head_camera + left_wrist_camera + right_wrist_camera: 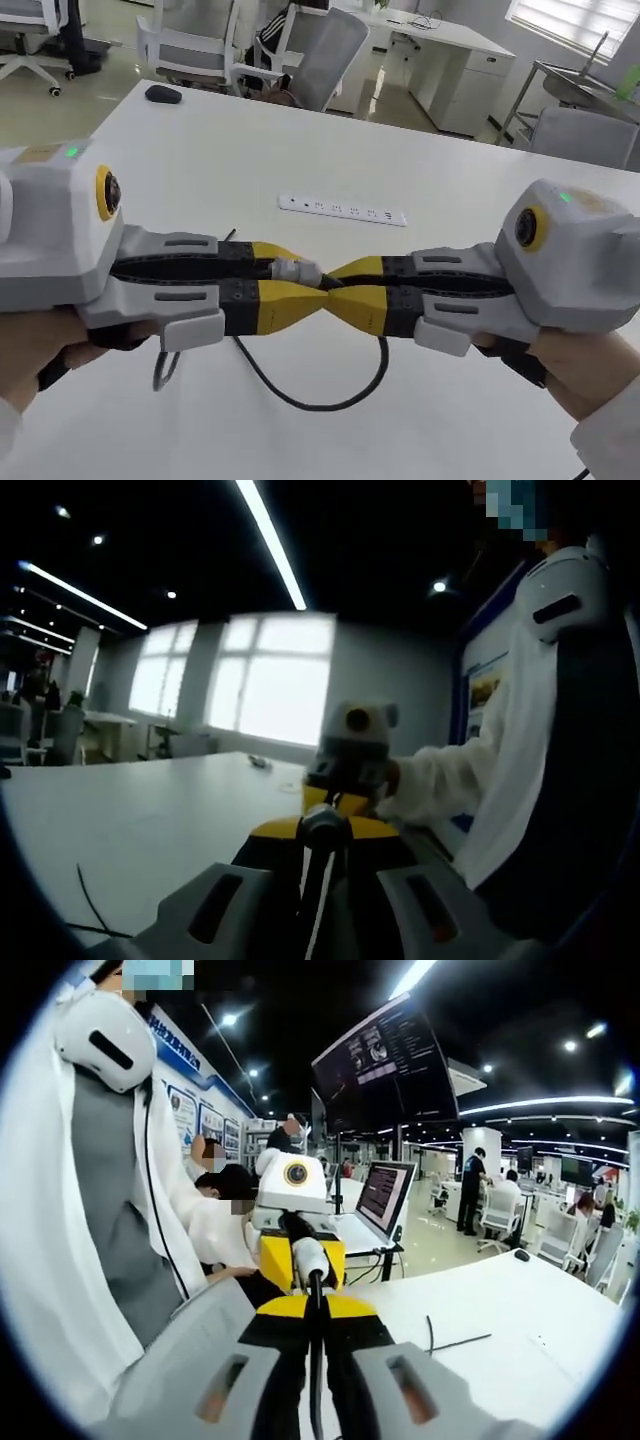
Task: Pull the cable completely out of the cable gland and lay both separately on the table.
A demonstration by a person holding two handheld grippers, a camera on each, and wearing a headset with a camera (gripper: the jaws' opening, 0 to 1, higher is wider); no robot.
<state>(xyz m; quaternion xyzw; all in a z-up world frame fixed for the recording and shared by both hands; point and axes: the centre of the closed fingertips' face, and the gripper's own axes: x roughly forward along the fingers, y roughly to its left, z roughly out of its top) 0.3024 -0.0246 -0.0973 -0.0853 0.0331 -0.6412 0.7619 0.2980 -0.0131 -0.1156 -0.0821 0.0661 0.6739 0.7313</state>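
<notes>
- Above a white worktop [200, 170], a person brings two yellow-tipped grippers nose to nose. The left gripper [300, 276] has its fingers pressed onto a small grey-white plastic cable gland [296, 269].
- The right gripper [345, 284] meets it tip to tip, its fingers pinching the thin black cable [310, 403] just beside the gland. The slack drops in a loop onto the worktop beneath.
- Gland and cable look joined and are held in the air, neither yet laid down.
- Too light a pinch on the right could let the cable slide through the fingers instead of leaving the gland.
- A crooked pull could bind the cable or twist the gland out of the left fingers.
- A sudden release could whip the loop toward the long white power strip [342, 210] nearby.
</notes>
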